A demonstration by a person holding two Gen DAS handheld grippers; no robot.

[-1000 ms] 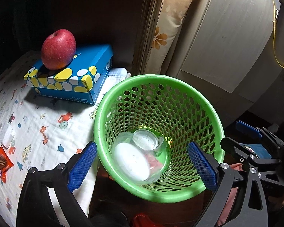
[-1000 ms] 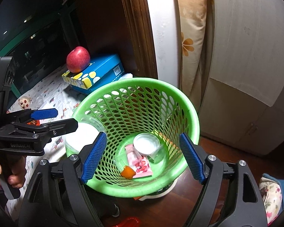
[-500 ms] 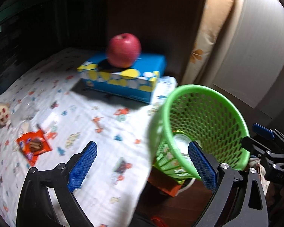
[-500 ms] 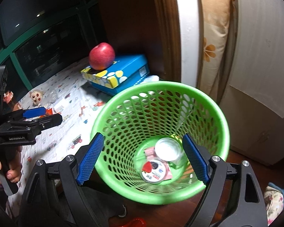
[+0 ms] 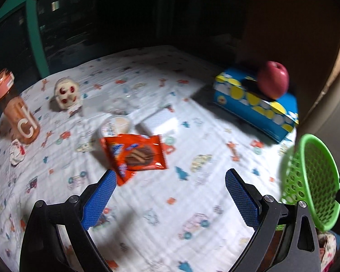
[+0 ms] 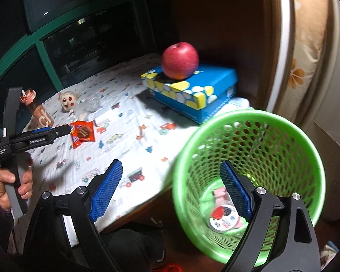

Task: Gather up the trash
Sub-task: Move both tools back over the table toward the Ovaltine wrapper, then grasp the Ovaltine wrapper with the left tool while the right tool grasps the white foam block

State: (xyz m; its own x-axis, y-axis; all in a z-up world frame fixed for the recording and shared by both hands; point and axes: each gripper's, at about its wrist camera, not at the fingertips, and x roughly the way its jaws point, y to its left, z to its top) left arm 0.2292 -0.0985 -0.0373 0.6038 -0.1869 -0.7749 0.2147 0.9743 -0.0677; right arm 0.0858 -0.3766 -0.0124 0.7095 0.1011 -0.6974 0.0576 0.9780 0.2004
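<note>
Orange snack wrapper on tablecloth, left gripper wide open – empty, right gripper opening, empty – by green basket.

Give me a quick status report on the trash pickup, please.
Left gripper open, empty, over the table. Right gripper opening, empty, beside green basket. Orange snack wrapper on the cloth, path to it clear.

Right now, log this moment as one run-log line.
left gripper: open, empty, over tablecloth near orange cookie wrapper | right gripper: opening, empty, beside green basket | basket: lidded cup, pink wrapper
</note>
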